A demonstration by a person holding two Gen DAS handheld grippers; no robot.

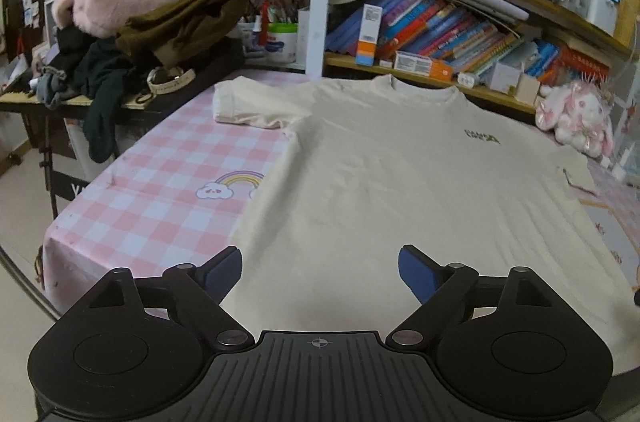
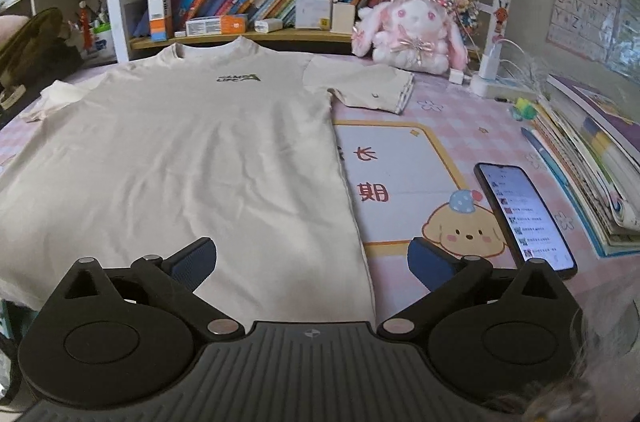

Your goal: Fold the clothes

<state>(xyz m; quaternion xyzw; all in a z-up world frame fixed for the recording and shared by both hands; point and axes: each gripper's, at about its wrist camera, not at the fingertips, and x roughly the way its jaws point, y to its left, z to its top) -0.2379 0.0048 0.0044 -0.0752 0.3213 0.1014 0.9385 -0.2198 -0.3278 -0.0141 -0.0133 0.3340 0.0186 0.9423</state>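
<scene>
Cream T-shirt [image 2: 180, 150] lies flat, unfolded; left gripper [image 1: 320, 272] and right gripper [image 2: 312, 262] jaws spread. Dragging its hem could snag the nearby phone [image 2: 524, 214].

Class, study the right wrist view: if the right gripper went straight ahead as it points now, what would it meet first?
Probably the cream T-shirt: the right gripper, open, points along its right edge. Depth is unclear.
</scene>
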